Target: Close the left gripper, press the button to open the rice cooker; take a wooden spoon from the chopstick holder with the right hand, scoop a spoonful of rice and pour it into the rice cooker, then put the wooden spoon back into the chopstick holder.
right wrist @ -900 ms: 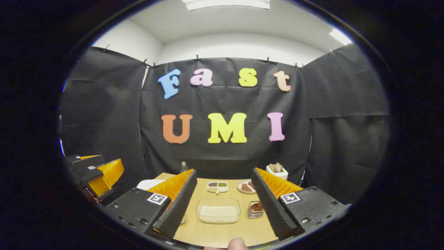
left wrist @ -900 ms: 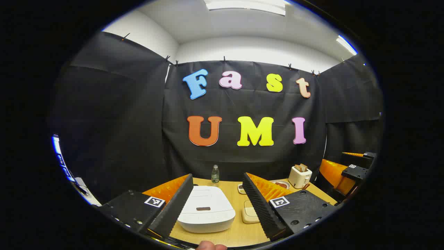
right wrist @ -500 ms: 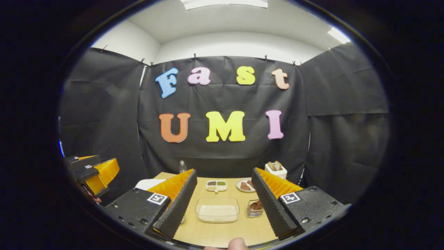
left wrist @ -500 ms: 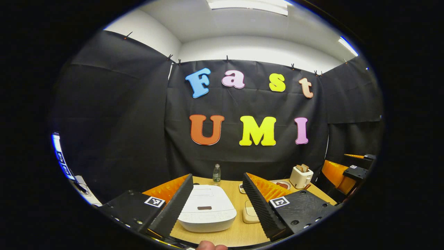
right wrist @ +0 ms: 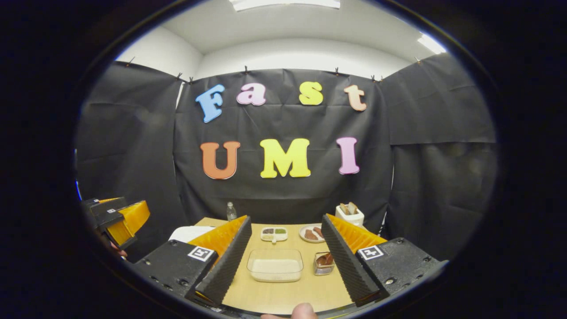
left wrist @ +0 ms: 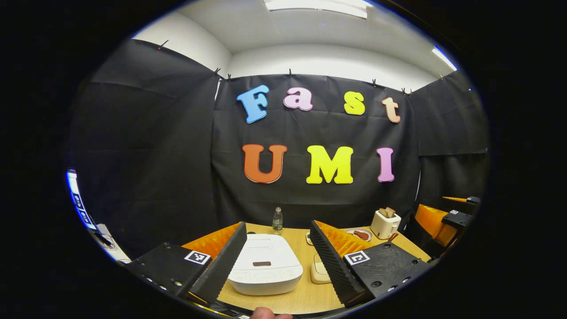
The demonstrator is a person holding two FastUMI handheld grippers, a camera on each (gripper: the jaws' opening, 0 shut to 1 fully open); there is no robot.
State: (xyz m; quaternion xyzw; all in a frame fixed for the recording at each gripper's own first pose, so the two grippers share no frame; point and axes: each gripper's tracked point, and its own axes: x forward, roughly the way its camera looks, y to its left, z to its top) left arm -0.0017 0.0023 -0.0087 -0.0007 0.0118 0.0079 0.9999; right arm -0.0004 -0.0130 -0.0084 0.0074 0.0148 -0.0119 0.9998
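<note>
- The left claw is hovering spread wide above the counter, pinching nothing; the right claw is likewise gaping and empty.
- The rice cooker is sitting lid-down at 12 o'clock just beyond the left claw, its dark button facing up. It is looking rigid, smooth and heavy enough to stay put; I judge pressed-together tips should be pushing squarely on that button.
- The clear rice container is lying at 12 o'clock from the right claw, looking light and slide-prone.
- The chopstick holder is standing at 1 o'clock; the spoon's handle is too small to tell.
- Farther off, a toaster is standing.
</note>
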